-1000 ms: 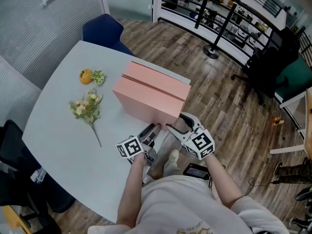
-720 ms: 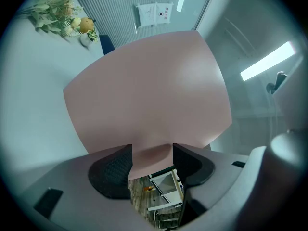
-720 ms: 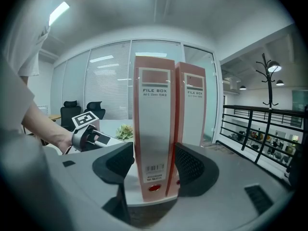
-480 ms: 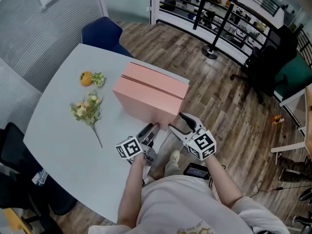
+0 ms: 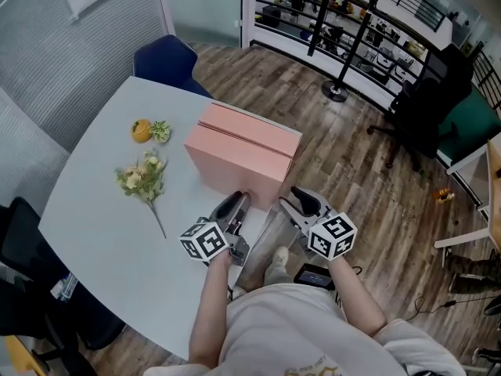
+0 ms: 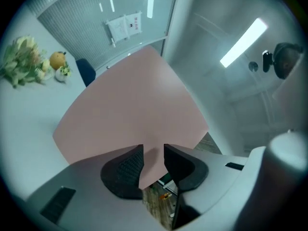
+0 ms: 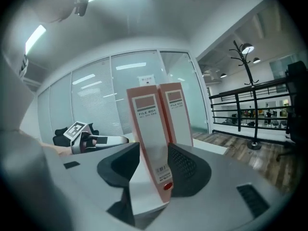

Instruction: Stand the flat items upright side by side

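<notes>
Left hand-held gripper (image 5: 239,202), nearest the person: narrow, its jaws having just been closing, and now pinched on a thin pink edge at a lower corner of the near file box (image 5: 235,167). In the left gripper view the pink edge fills the gap between the two dark pads (image 6: 126,170), with the box's broad pink face spreading beyond them.

Right hand-held gripper (image 5: 296,198): jaws likewise having just been closing, now clamped on the spine of the same box. In the right gripper view that spine, marked "FILE BOX", stands upright between the pads (image 7: 185,165).

The near file box stands on the grey counter (image 5: 102,225) at its edge beside the wooden floor (image 5: 337,155). The far file box (image 5: 250,124) stands upright just behind it, the two side by side with broad faces touching and spines facing the same way.

Farther left on the counter, well apart from the boxes: a sprig of pale flowers (image 5: 142,177). Beyond it lies a small orange item (image 5: 141,129). A blue chair (image 5: 164,53) stands past the counter's far edge.
</notes>
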`<move>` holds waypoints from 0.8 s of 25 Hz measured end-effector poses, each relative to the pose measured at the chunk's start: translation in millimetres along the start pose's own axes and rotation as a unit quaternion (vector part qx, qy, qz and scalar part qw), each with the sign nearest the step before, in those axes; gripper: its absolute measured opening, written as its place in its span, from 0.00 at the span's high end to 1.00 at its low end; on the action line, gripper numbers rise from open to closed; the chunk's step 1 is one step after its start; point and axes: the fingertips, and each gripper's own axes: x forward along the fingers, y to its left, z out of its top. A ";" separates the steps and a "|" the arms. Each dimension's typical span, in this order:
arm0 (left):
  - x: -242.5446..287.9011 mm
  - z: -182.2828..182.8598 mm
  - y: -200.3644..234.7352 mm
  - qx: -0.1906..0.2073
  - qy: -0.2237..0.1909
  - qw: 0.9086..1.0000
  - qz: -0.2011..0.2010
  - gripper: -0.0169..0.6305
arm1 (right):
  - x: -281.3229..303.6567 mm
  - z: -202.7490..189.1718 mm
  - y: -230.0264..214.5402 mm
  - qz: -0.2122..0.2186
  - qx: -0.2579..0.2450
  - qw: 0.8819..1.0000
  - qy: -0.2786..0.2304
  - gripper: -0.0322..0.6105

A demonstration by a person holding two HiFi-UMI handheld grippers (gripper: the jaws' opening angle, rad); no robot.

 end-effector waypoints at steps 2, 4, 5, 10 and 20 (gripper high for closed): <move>-5.1 12.9 -12.6 0.052 -0.010 0.999 0.012 0.84 | -7.7 4.7 -0.2 -0.008 0.030 0.999 -0.011 0.70; -9.4 24.7 -26.1 0.112 -0.015 0.993 0.030 0.91 | -15.7 11.3 -2.1 -0.015 0.068 0.997 -0.024 0.83; -11.0 30.0 -32.4 0.143 -0.015 0.989 0.040 0.93 | -19.1 15.6 -3.3 -0.020 0.081 0.996 -0.030 0.87; -17.3 44.8 -56.7 0.248 -0.006 0.966 0.075 0.96 | -35.2 35.3 -4.0 -0.075 0.050 0.995 -0.050 0.92; -21.3 46.1 -55.4 0.273 0.003 0.956 0.108 0.96 | -54.5 33.2 -6.8 -0.148 -0.019 0.988 -0.038 0.92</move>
